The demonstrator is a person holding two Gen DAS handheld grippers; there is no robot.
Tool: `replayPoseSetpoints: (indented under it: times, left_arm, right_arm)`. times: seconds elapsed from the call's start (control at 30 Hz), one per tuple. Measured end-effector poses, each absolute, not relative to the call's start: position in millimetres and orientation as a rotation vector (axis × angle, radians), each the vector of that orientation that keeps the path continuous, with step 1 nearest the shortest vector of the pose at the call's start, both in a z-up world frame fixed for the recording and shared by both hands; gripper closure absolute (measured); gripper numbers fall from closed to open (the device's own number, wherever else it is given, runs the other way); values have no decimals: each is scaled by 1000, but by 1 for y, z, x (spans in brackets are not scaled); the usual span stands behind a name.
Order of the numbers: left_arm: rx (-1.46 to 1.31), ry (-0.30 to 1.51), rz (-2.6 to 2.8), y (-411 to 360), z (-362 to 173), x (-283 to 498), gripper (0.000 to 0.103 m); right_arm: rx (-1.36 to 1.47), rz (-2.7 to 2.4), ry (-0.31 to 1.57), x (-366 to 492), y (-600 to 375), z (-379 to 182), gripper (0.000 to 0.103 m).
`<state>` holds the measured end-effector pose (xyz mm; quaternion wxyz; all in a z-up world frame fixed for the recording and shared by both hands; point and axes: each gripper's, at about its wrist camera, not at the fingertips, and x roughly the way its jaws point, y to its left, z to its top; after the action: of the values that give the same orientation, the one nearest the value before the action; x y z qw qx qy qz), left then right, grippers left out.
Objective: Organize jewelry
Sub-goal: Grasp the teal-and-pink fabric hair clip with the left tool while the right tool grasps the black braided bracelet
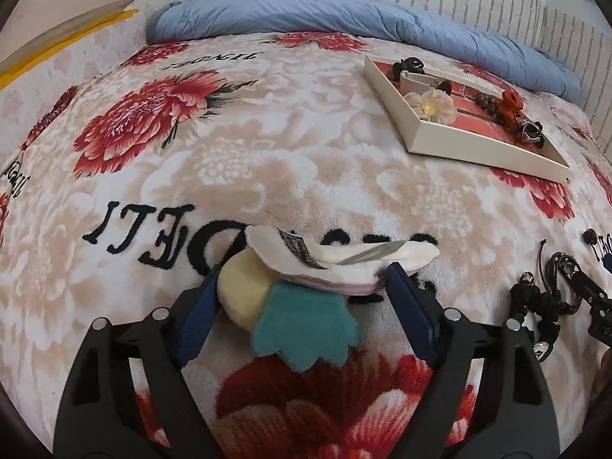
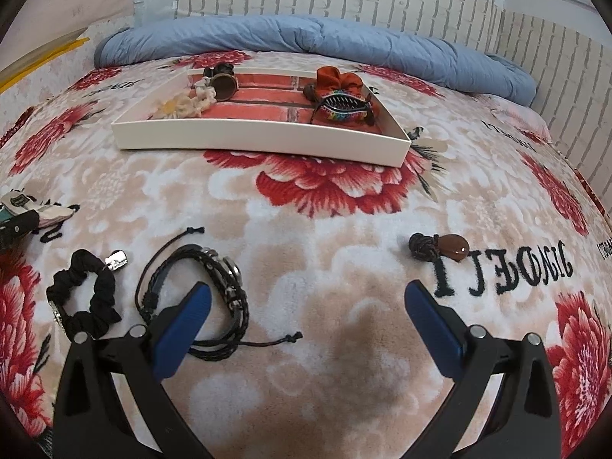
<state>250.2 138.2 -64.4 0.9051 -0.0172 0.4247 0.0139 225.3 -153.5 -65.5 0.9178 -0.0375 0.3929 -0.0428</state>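
Observation:
My left gripper [image 1: 302,279] is open around a plush hair clip [image 1: 298,290] with a white ear-shaped top, cream ball and teal felt leaf; the jaws flank it without closing. My right gripper [image 2: 306,294] is open and empty above the blanket. A black braided bracelet [image 2: 214,290] lies by its left finger, a black scrunchie [image 2: 86,292] further left, and a brown stone pendant [image 2: 440,246] ahead to the right. The white tray [image 2: 260,139] holds several hair accessories; it also shows in the left wrist view [image 1: 470,149].
A floral fleece blanket [image 2: 325,199] covers the bed. A rolled blue quilt [image 2: 306,38] lies along the back against a white brick wall. A small silver clip [image 2: 116,258] lies by the scrunchie. The right gripper shows at the left view's right edge [image 1: 573,287].

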Motion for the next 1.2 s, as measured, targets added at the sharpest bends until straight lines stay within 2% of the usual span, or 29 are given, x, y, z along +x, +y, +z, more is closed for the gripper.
replayPoseSetpoints:
  times: [0.1,0.23,0.8,0.87,0.93,1.0,1.2]
  left_arm:
    - [-44,885,20,143,-65,248,28]
    - [-57,892,2,148,-66,245,30]
    - [-4,869,-43,149,-63,222,25]
    - [-13,886,-49,150,-66,226,25]
    - [-14,895,-46,149,-68,229,25]
    - [-11,893,-49,149,-68,230,26]
    - [-10,901,-50,149,-68,233,39]
  right_arm:
    - [-72,-84,812,226,-154,-66,5]
    - [-59,-82,813,226,-156,-67,5]
    - [-45,-69,814,226,-158,-67,5]
    - [-58,-62,822,227,-155,-68,9]
    - [-74,-47,837,230,-151,-70,22]
    - [-79,-30,845,230,-149,-71,28]
    - [-59,3,850,229,-150,-71,43]
